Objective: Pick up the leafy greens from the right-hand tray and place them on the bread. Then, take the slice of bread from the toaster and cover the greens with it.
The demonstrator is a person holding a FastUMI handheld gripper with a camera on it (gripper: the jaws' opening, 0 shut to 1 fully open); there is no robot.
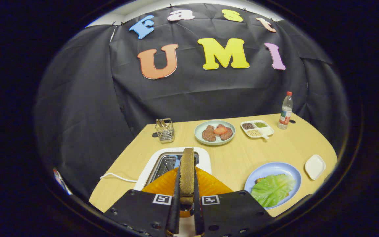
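The gripper has both fingers pressed on an upright slice of bread at lower centre; the slice's bottom end is lost between them. Behind it, the toaster is half hidden, and its near end is covered by the orange piece in front. To the lower right, the leafy greens cover nearly all of the bread on the blue plate, leaving a brown sliver at their left. What fills the divided dish is too small to name. The bottle label cannot be made out. A striped scrap at lower left is cut off.
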